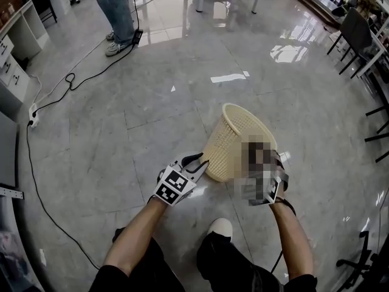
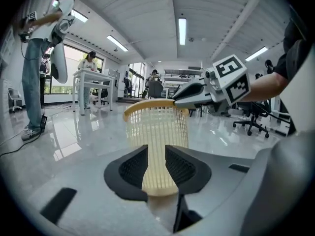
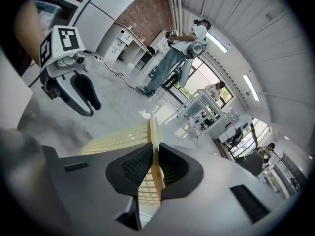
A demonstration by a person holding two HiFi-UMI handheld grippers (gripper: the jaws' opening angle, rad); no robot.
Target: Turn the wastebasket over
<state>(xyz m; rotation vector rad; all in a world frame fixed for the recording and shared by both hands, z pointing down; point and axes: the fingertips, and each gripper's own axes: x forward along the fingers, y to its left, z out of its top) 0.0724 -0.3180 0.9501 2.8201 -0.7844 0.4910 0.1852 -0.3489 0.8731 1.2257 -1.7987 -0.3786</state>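
Observation:
A cream woven wastebasket [image 1: 234, 139] hangs tilted above the grey floor, its open rim pointing up and away. My right gripper [image 1: 271, 163], partly under a mosaic patch, is at the basket's right side. In the right gripper view its jaws [image 3: 155, 163] are shut on the thin edge of the basket [image 3: 123, 136]. My left gripper [image 1: 196, 162] is by the basket's lower left side. In the left gripper view its jaws [image 2: 156, 156] stand apart, and the basket [image 2: 156, 127] shows through the gap without the pads pressing on it. The right gripper [image 2: 189, 93] shows at the basket's rim.
A person in jeans [image 1: 118, 17] stands at the far left. A black cable [image 1: 67, 81] runs across the floor to a power strip [image 1: 33, 115]. White cabinets [image 1: 12, 59] line the left edge; chairs [image 1: 358, 35] stand at the right. My shoe [image 1: 220, 227] is below the basket.

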